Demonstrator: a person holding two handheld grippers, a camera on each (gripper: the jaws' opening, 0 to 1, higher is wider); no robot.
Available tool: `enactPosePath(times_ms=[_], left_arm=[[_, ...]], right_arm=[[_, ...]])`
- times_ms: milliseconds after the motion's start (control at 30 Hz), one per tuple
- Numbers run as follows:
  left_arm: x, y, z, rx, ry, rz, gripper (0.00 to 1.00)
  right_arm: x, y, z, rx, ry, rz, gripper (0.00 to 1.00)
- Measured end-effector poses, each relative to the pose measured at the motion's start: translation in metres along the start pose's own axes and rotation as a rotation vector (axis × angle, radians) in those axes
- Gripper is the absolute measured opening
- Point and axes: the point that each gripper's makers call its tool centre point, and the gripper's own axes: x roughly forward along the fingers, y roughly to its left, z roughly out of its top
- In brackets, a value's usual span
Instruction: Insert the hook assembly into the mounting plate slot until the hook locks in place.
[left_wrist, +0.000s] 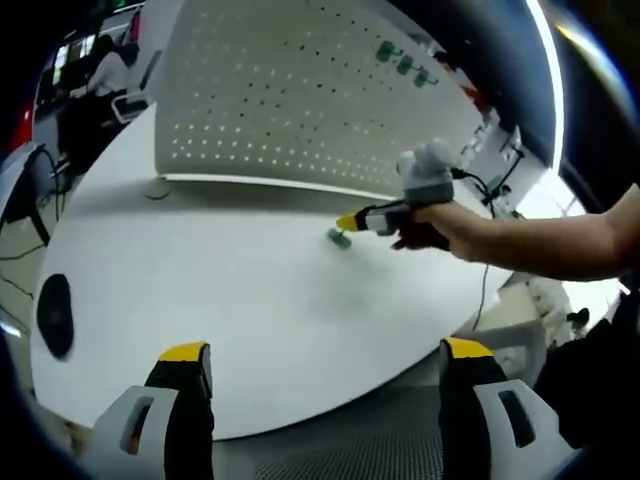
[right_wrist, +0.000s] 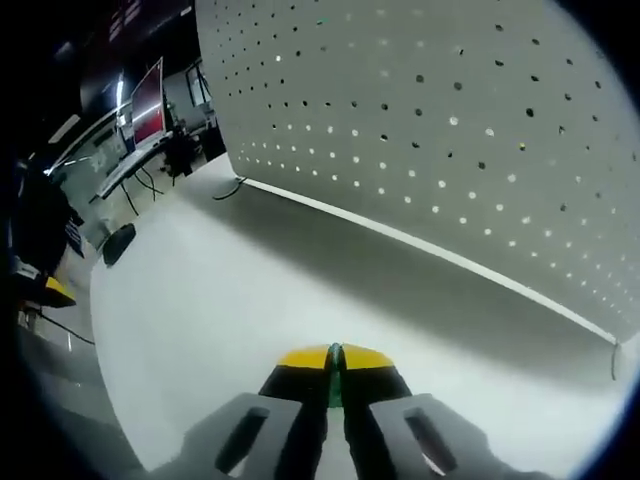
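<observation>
No legible text or labels; distant monitor (right_wrist: 147, 100) perhaps too blurred.

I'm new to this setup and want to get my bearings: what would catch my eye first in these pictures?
The big white pegboard stands upright along the white table's far edge. In the left gripper view, the right gripper reaches over the table with a small green hook piece at its yellow tips. Three more green hooks hang high on the board.

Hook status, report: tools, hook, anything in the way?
Left tool open, empty, low over the table. Right tool shut on the green hook, near the pegboard. More hooks already on the board. Path clear.
</observation>
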Motion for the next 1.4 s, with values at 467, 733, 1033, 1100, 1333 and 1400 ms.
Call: enactPosePath(times_ms=[467, 733, 1033, 1100, 1333, 1400], left_arm=[[-0.005, -0.001, 0.023, 0.023, -0.054, -0.003, 0.96], [-0.006, -0.005, 0.036, 0.061, -0.080, -0.005, 0.96], [-0.005, -0.019, 0.047, 0.114, -0.081, -0.037, 0.95], [-0.004, -0.021, 0.050, 0.120, -0.083, -0.044, 0.95], [-0.001, -0.027, 0.064, 0.124, -0.102, -0.058, 0.91], [0.000, -0.029, 0.066, 0.124, -0.104, -0.060, 0.90]], right_arm=[[-0.031, 0.007, 0.038, 0.016, -0.139, 0.008, 0.00], [-0.068, 0.005, 0.064, 0.071, -0.252, -0.009, 0.00], [-0.119, 0.033, 0.094, -0.029, -0.379, 0.018, 0.00], [-0.128, 0.041, 0.099, -0.010, -0.408, 0.045, 0.00], [-0.158, 0.082, 0.096, 0.008, -0.470, 0.155, 0.00], [-0.165, 0.095, 0.094, 0.026, -0.484, 0.184, 0.00]])
